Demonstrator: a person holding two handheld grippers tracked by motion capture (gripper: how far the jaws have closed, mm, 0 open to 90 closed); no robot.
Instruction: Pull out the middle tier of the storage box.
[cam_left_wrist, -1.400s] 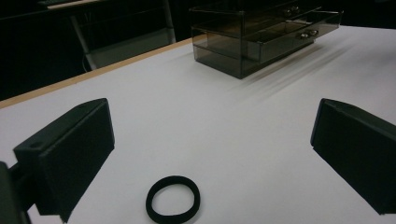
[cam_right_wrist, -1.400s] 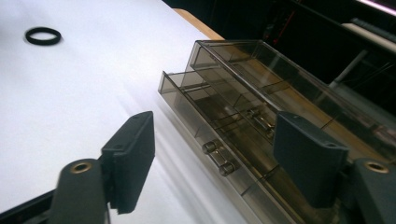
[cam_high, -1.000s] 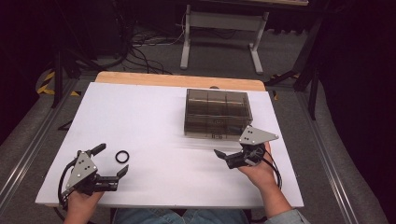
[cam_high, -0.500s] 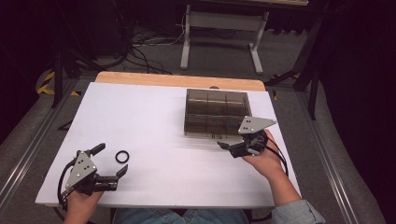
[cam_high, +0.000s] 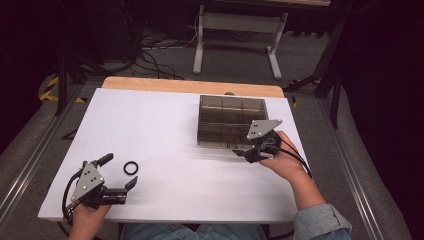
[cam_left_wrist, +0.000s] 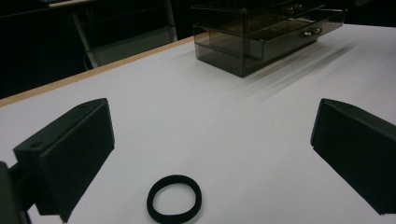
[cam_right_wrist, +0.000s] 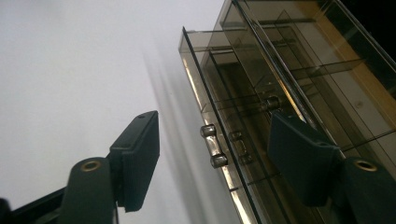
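Two grippers over a white table, one by a black ring, one at a smoky drawer box.

From the high view, the left gripper (cam_high: 121, 172) sits at lower left, jaws apart, with the black ring (cam_high: 131, 167) lying on the table (cam_high: 165, 130) just beside its tips; right of centre, the right gripper (cam_high: 243, 152) points at the front of the drawer box (cam_high: 227, 117). In the left gripper view, the ring (cam_left_wrist: 174, 198) lies flat at bottom centre between the wide-open jaws, untouched, the box (cam_left_wrist: 261, 32) at upper right. In the right gripper view, the jaws have just been closing and stand either side of a small drawer knob (cam_right_wrist: 208, 130), not pressing it.
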